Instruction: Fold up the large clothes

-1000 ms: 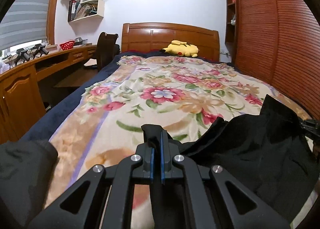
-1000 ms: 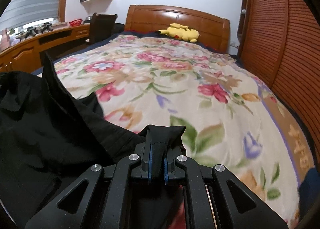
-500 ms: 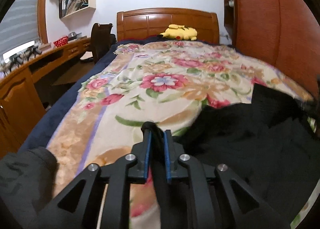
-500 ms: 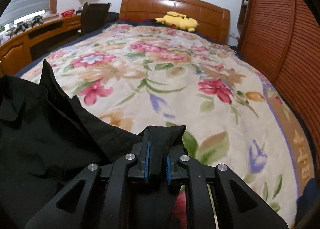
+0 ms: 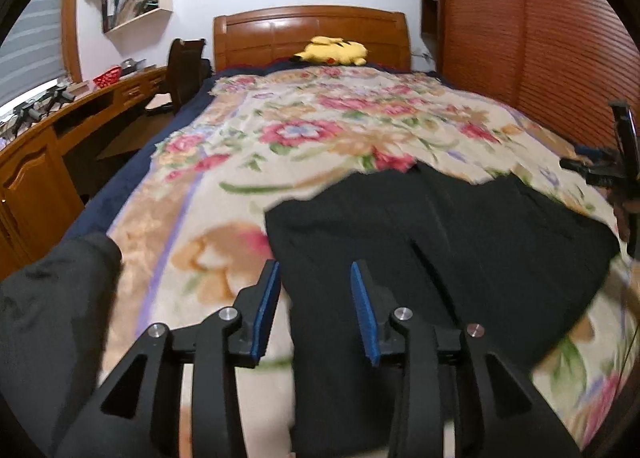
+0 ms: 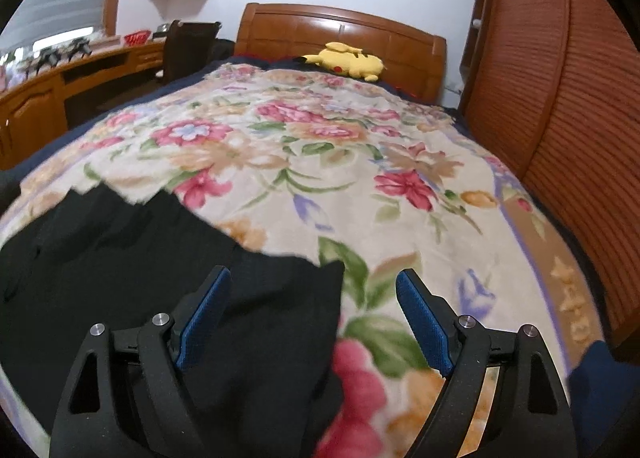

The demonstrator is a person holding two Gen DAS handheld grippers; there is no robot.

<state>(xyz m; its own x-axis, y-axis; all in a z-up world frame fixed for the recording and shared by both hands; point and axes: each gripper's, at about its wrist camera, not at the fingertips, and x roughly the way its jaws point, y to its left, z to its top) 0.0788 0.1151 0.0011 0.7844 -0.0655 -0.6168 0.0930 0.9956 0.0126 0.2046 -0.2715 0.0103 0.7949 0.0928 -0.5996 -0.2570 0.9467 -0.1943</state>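
Bedroom, floral bedspread [image 5: 248, 218]: our black garment [image 5: 440, 242] lies spread across its near end. Our left gripper [image 5: 315, 308] and right gripper [image 6: 313, 318] have just been opening, jaws apart, cloth lying loose between them. We judge the drop done; best to lift clear without snagging, then smooth wrinkles before choosing the next fold line.

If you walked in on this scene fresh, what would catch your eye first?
A black garment lies spread on the near end of the floral bedspread. A yellow plush toy rests at the wooden headboard. The left gripper and right gripper stand open over the cloth.
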